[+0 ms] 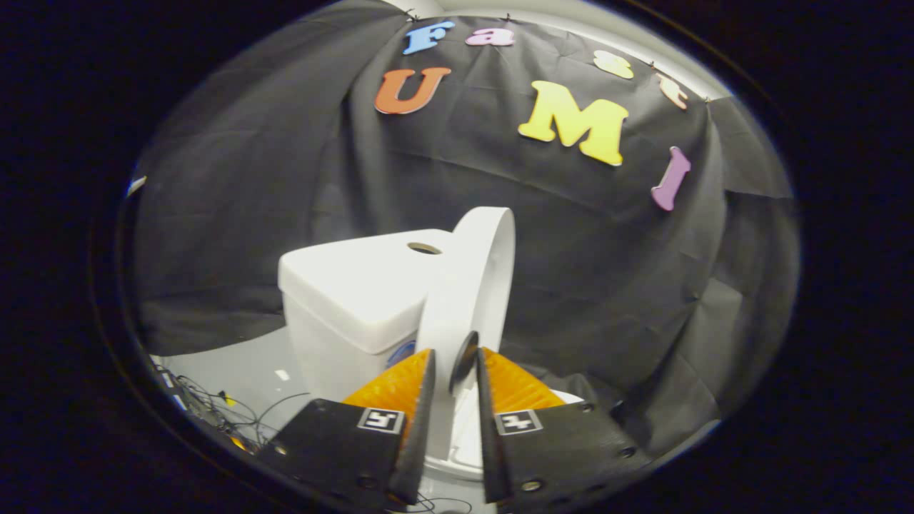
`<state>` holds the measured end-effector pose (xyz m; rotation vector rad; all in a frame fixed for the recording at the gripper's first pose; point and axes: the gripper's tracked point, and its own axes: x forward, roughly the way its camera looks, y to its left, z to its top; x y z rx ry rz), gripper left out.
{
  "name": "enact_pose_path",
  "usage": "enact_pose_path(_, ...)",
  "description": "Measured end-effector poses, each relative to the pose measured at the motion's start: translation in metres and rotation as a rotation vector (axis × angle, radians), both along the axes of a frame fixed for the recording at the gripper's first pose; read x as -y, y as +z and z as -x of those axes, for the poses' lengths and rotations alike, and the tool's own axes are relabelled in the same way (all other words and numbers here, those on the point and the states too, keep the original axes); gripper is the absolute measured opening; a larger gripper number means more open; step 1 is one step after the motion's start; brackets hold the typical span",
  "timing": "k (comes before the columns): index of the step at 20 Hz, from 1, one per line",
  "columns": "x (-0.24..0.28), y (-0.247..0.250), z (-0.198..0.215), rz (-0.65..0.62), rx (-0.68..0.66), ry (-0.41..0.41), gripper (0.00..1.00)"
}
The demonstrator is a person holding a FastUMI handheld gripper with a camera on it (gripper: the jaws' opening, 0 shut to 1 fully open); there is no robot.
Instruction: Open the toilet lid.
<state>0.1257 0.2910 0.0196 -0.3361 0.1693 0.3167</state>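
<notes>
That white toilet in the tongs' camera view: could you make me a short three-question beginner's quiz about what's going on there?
1. True or false: the white plastic toilet lid is raised, standing on edge.
2. Where is the lid's edge relative to the tongs? A) between their two fingers B) far beyond them C) beside them
3. Fill in: the round hole is on top of the white ceramic ____.

Key: 1 true. 2 A; the fingers sit close on either side, though whether both press on it is unclear. 3 tank; the hole sits near the lid.
</notes>
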Motion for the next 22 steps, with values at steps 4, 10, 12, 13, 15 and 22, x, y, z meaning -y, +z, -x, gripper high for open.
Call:
enact_pose_path(4, 0.043, 0.067, 0.037, -0.126, 0.199, 0.011, 0.62)
enact_pose_path(10, 0.153, 0.101, 0.079, -0.376, 0.262, -0.047, 1.0)
enact_pose_path(12, 0.2, 0.093, 0.086, -0.408, 0.27, -0.109, 1.0)
enact_pose_path(13, 0.224, 0.087, 0.087, -0.406, 0.275, -0.144, 1.0)
enact_pose_path(15, 0.268, 0.066, 0.089, -0.38, 0.283, -0.208, 1.0)
enact_pose_path(22, 0.349, -0.014, 0.118, -0.352, 0.233, -0.338, 1.0)
